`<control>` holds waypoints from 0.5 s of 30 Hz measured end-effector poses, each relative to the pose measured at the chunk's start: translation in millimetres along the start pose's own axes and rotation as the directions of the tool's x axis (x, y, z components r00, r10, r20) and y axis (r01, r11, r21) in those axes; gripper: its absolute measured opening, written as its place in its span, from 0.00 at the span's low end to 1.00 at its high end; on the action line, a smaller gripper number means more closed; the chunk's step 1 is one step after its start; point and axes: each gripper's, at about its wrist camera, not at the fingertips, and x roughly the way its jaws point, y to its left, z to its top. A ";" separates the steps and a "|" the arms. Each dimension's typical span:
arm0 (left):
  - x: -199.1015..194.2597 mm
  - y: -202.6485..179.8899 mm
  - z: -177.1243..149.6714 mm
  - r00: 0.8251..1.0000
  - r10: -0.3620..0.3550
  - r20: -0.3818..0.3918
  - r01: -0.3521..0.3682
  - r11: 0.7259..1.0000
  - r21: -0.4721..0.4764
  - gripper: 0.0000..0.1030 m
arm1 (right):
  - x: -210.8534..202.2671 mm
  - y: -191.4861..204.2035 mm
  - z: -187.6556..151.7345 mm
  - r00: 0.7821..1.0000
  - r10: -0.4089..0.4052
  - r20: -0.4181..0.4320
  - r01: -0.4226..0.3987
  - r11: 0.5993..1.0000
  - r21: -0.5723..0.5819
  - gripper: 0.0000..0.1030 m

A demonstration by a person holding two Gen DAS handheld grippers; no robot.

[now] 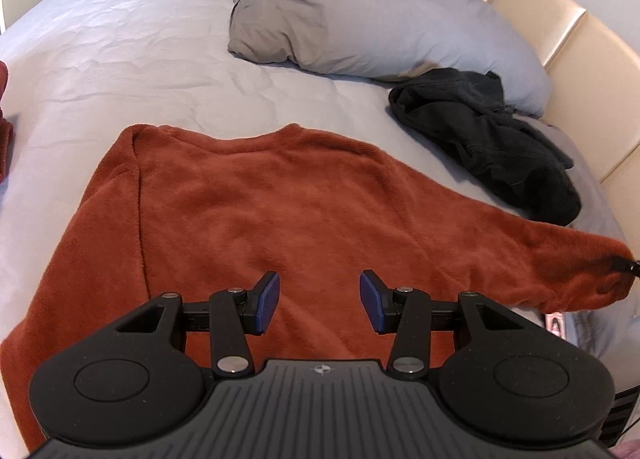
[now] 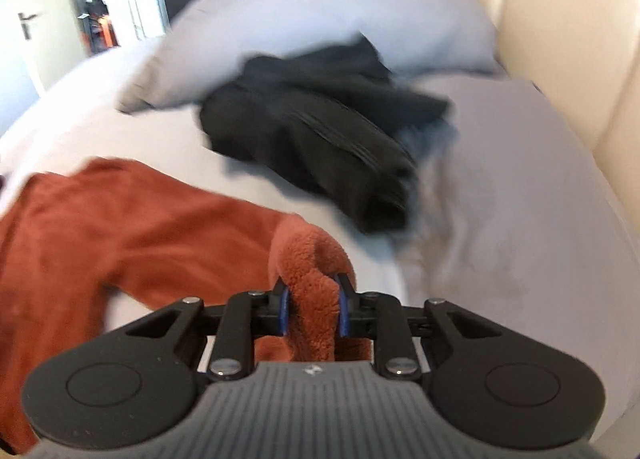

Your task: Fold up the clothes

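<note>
1. Rust fleece sweater (image 1: 280,199) lies spread flat on the grey bed (image 1: 120,59), body smoothed out, one sleeve (image 1: 560,271) stretched out toward the right side.
2. Right gripper (image 2: 312,309): fingers pinching the sleeve cuff (image 2: 308,259); fleece bunched up between the blue pads (image 2: 284,309). Right wrist view is motion-blurred, so this gripper is likely mid-travel.
3. Left gripper (image 1: 319,301): fingers spread, nothing between them; hovers above the sweater's lower body, aimed across the garment toward the pillows (image 1: 380,19).
4. Step in hand, by my reading: folding the first sleeve in over the body.
5. Next move calls for carrying the cuff across the chest and laying it flat without dragging the body fabric; the left gripper is well placed to pin the body down.
6. Black garment (image 1: 488,143) lies crumpled near the headboard (image 1: 580,39), just beside the sleeve but apart from it; apparently not yet folded.
7. A second bit of rust cloth (image 1: 4,119) at the left edge of the left wrist view; cannot tell what it is.
</note>
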 end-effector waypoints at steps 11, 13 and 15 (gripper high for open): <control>-34.0 -8.8 -22.0 0.999 -0.044 0.018 0.043 0.997 0.056 0.41 | -52.8 205.8 22.9 0.962 0.256 0.096 -0.238 0.957 -0.169 0.24; -42.1 -4.4 -25.2 0.999 -0.045 0.021 0.043 0.998 0.051 0.41 | -62.9 243.4 11.7 0.938 0.333 0.093 -0.306 0.925 -0.226 0.24; -49.6 1.7 -30.5 0.999 -0.043 0.023 0.042 0.998 0.042 0.41 | -73.9 280.0 -4.8 0.912 0.404 0.075 -0.368 0.884 -0.288 0.24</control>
